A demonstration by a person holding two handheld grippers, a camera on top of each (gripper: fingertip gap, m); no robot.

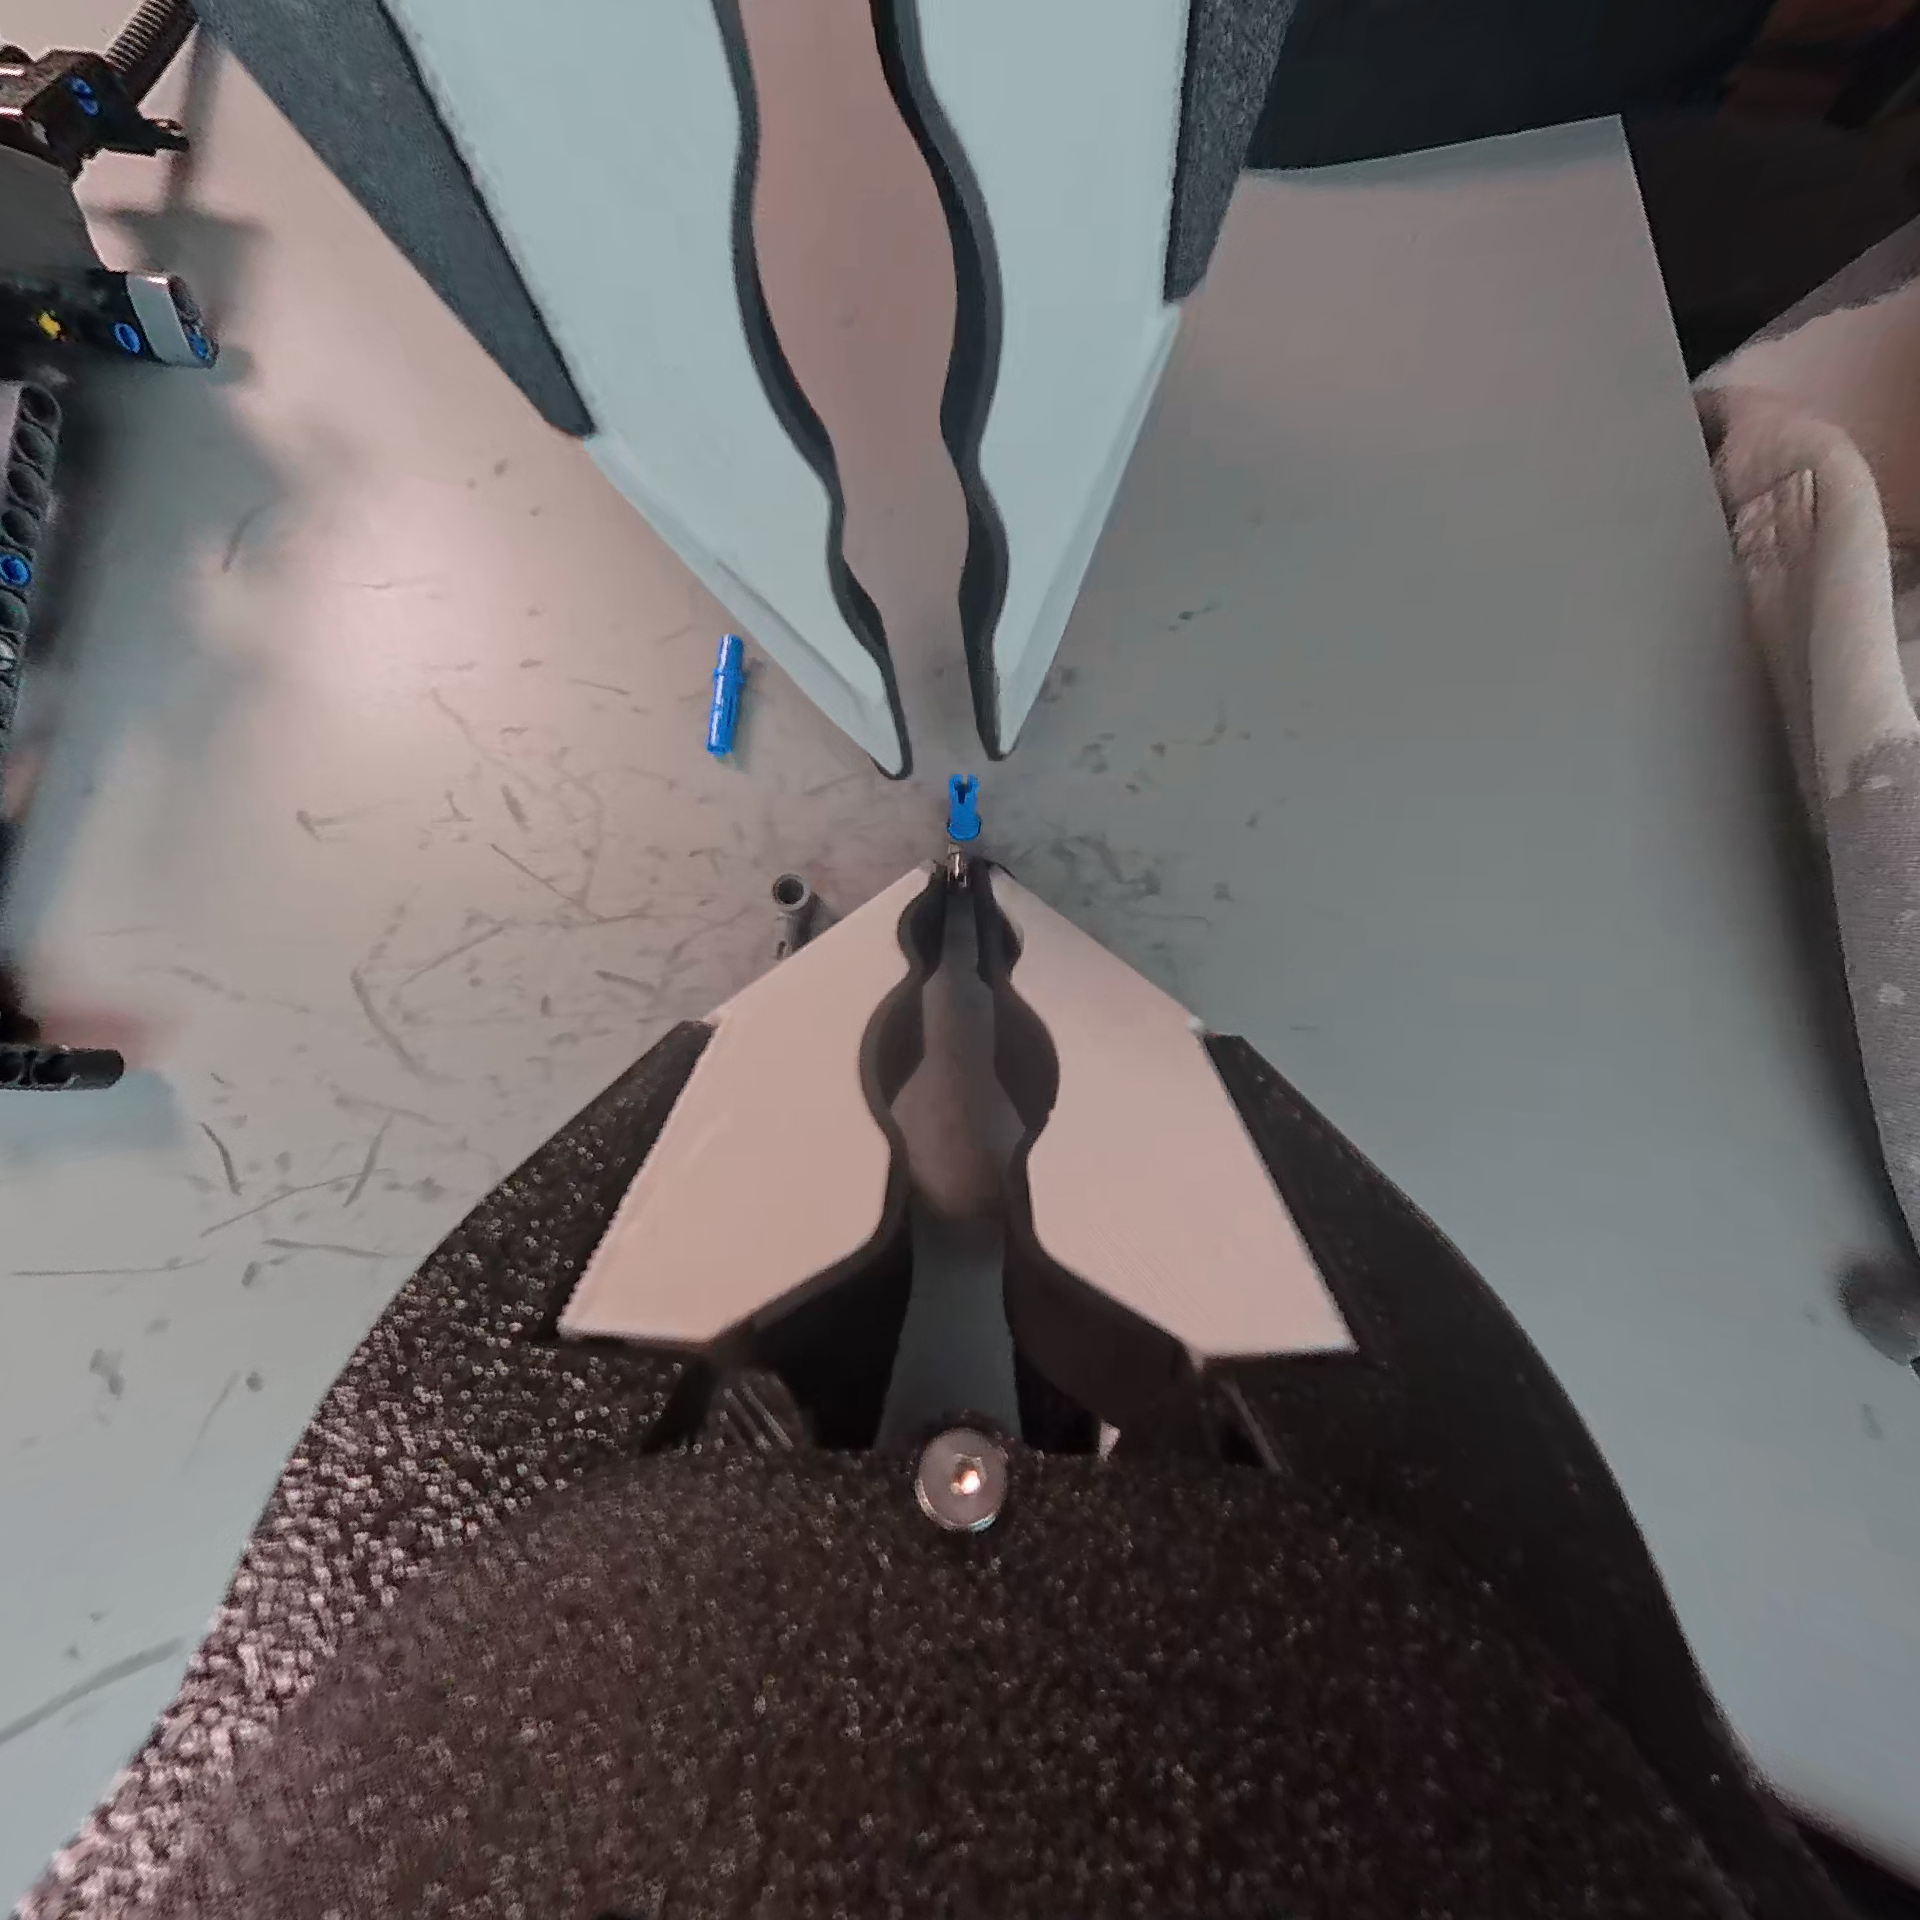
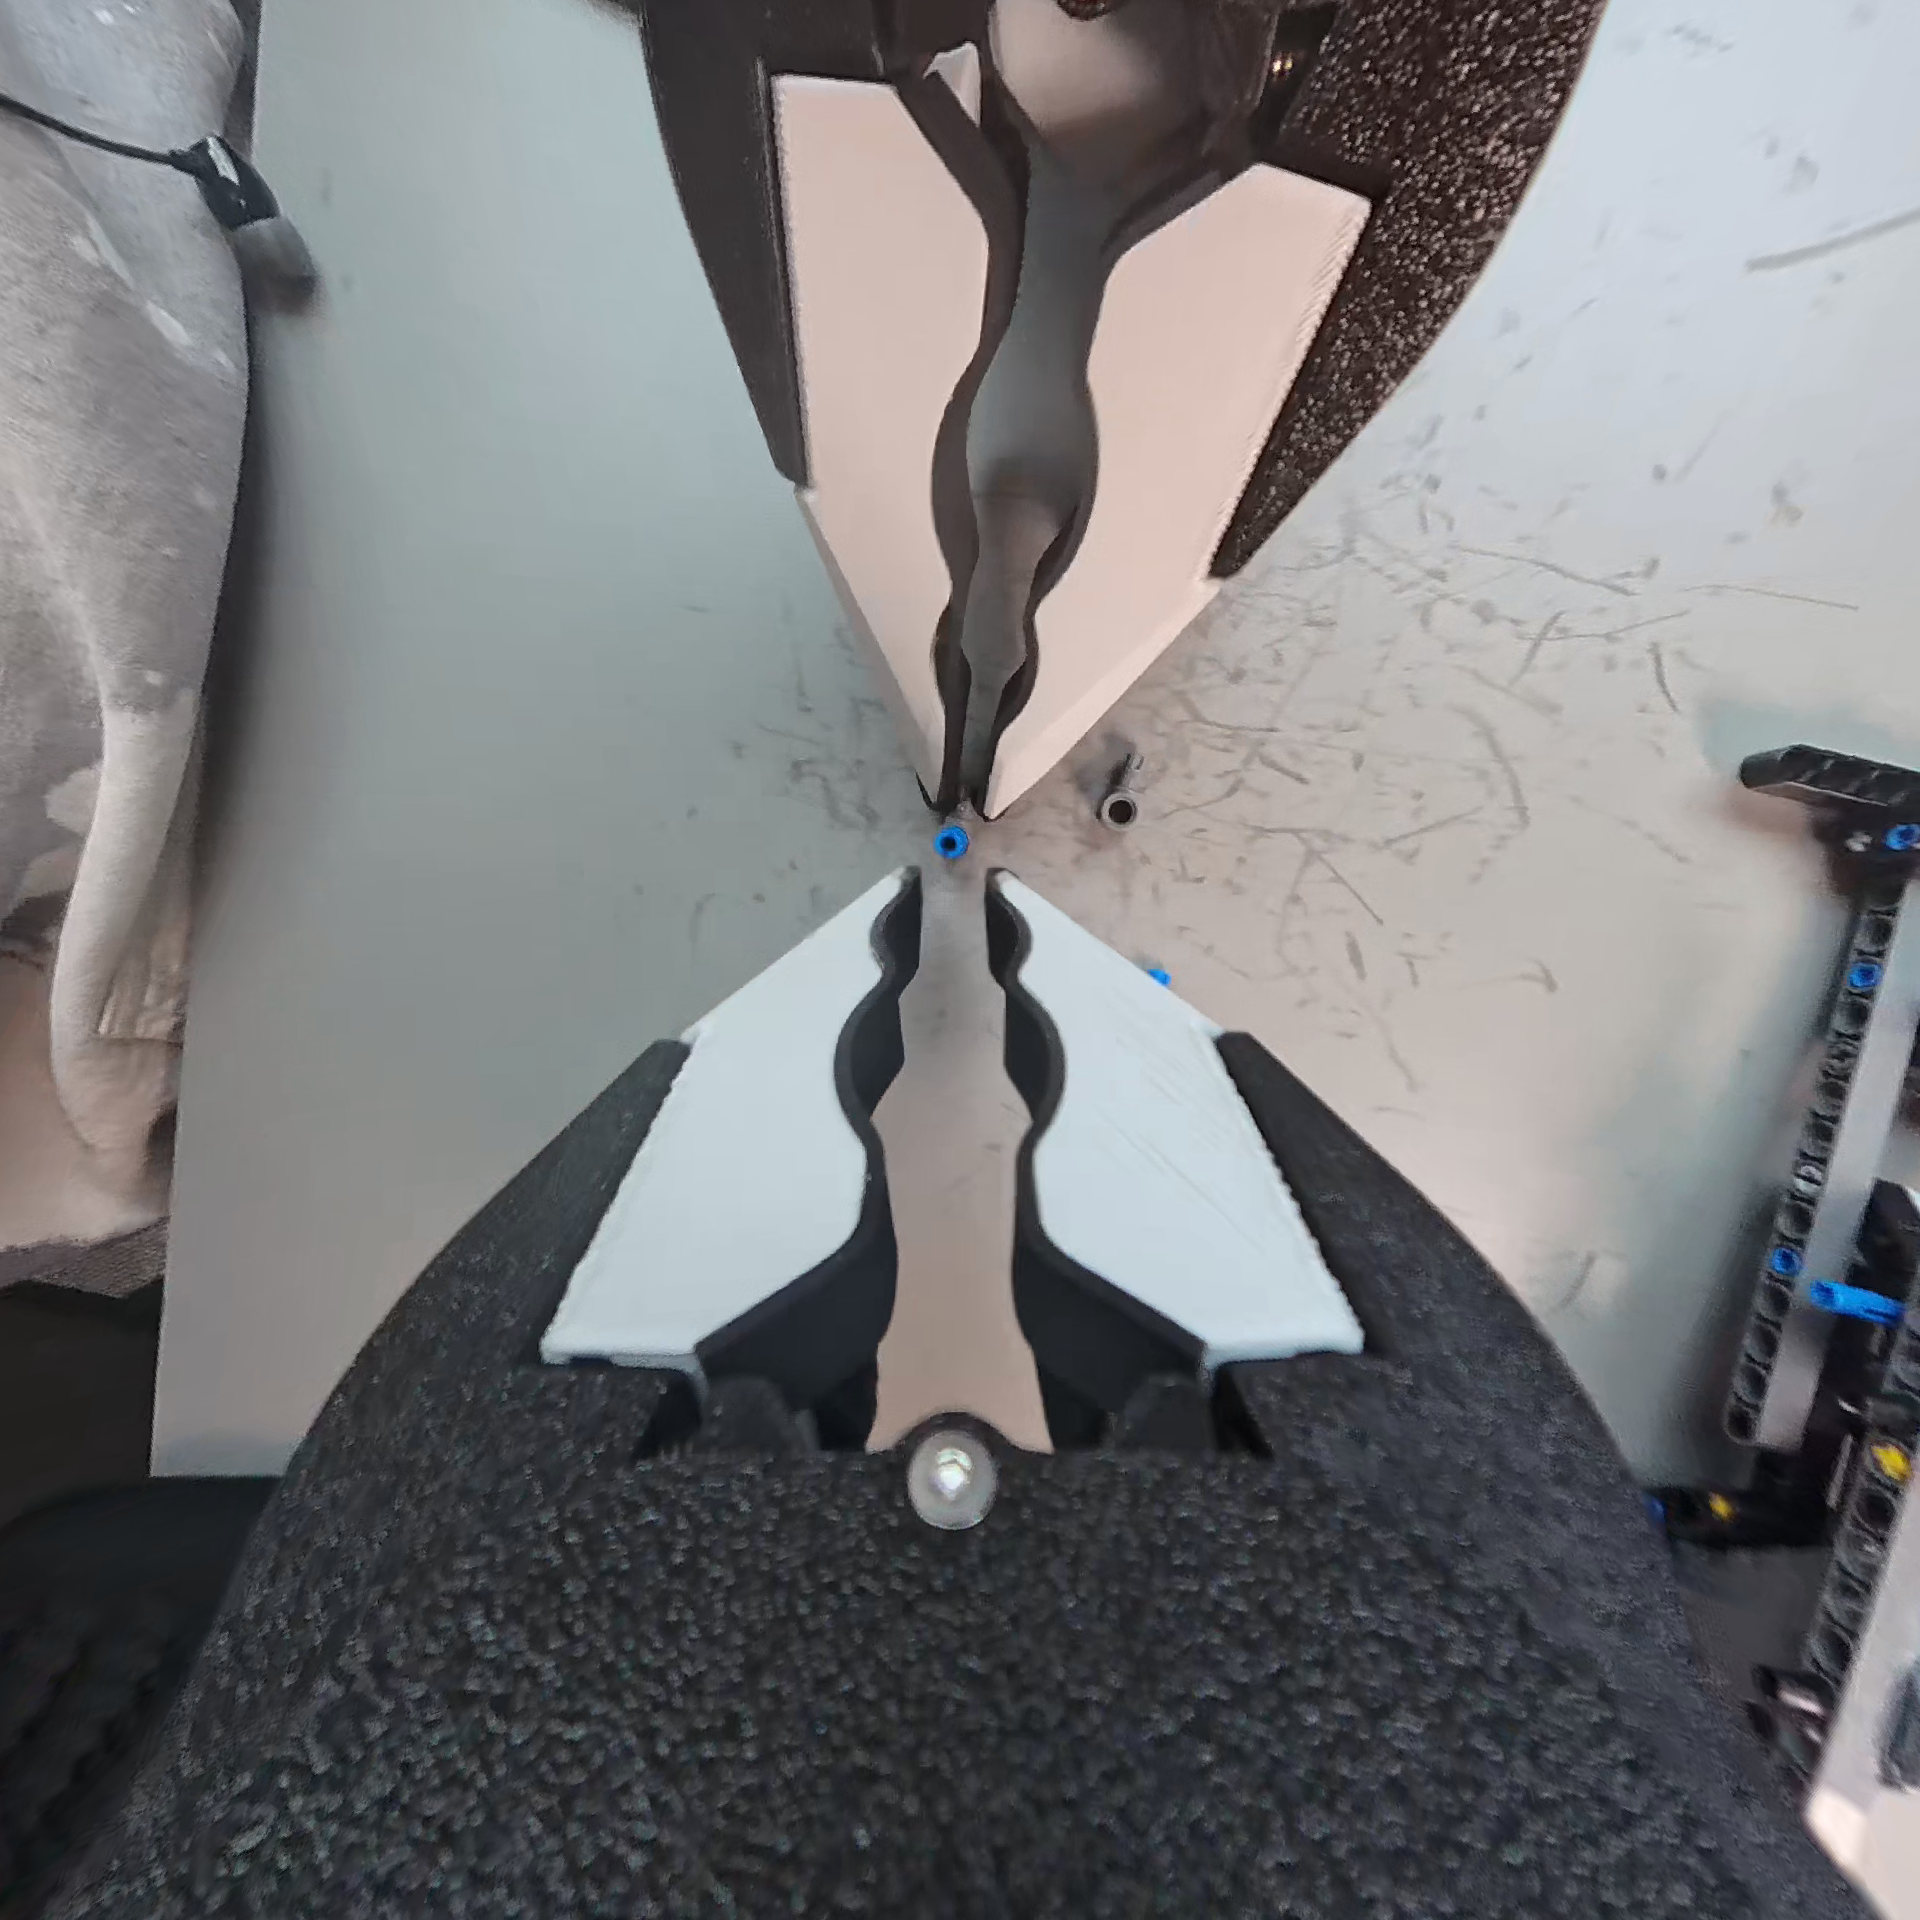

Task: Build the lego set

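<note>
The left gripper (image 1: 961,871) has its fingers (image 1: 821,1049) pinched together on the near end of a small blue pin (image 1: 963,806), so the pin sticks straight out past the tips with its long axis in line with the fingers and its split end pointing at the right gripper (image 2: 951,883). The right gripper faces it tip to tip, its fingers (image 2: 769,1091) parted by a narrow gap with nothing between them; in the right wrist view the pin shows end-on as a small blue ring just beyond that gap. The handover therefore looks to turn on the right fingers sliding forward along the pin's axis. On the scratched table (image 1: 1403,727) lie one more loose blue pin (image 1: 725,694) and one grey sleeve (image 1: 794,904), both just beside the tips. The black beam assembly (image 2: 1829,1091) stands well apart at the table's edge.
</note>
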